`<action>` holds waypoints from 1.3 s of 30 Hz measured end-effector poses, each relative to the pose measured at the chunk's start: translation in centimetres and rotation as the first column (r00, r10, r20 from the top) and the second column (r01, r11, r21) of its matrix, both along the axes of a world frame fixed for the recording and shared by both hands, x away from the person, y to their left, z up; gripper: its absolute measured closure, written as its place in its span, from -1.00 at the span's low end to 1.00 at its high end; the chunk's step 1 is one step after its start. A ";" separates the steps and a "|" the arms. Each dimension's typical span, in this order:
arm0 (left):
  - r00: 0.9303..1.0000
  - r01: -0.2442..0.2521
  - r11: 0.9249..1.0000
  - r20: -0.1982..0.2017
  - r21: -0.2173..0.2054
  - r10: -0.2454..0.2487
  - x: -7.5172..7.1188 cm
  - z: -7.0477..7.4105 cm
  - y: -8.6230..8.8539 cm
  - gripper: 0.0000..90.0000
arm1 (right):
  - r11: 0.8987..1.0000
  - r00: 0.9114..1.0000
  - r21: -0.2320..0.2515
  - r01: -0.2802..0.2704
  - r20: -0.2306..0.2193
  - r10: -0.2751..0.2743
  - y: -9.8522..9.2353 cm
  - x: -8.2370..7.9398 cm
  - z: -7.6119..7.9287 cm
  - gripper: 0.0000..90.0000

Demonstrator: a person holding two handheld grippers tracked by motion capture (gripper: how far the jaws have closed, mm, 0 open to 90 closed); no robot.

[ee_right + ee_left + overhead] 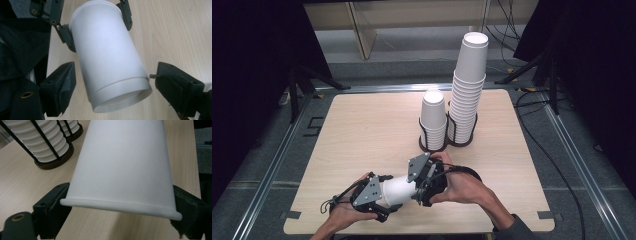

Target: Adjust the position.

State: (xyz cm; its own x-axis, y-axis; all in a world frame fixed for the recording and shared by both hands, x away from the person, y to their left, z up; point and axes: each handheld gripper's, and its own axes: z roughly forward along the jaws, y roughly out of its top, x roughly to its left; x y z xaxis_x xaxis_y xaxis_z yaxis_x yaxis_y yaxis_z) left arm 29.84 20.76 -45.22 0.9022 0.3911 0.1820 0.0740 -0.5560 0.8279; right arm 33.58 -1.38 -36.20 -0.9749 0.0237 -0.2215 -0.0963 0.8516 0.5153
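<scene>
A white paper cup (397, 191) lies on its side in the air just above the table's near edge, between both grippers. My left gripper (384, 197) is shut on it close to the rolled rim; in the left gripper view the jaws press both sides of the cup (125, 165). My right gripper (419, 187) faces it from the right. In the right gripper view its jaws (113, 75) stand open on either side of the cup's base (107, 57), with a gap on each side. The left gripper (96, 25) holds the far end there.
Two black wire holders stand at the table's back centre, one with a short stack of cups (433, 120) and one with a tall stack (469, 85). Both stacks (40, 142) lie beyond the held cup. The wooden table (362, 125) stretches to the left.
</scene>
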 end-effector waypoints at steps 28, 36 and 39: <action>0.996 0.085 0.994 0.018 0.062 -0.086 -0.7 0.8 -0.4 -0.73 | 0.970 0.991 -0.203 -0.131 -0.001 0.134 2.2 -0.2 -3.9 -0.48; 0.997 0.078 0.997 0.028 -0.024 -0.077 -0.5 0.6 -0.1 -0.86 | 0.972 0.992 -0.198 -0.123 -0.011 0.123 1.8 -0.2 -3.6 -0.49; 0.998 0.063 0.988 0.020 -0.141 -0.061 -0.2 0.5 0.5 -0.87 | 0.984 0.993 -0.132 -0.120 -0.025 0.117 1.0 0.4 -3.1 -0.49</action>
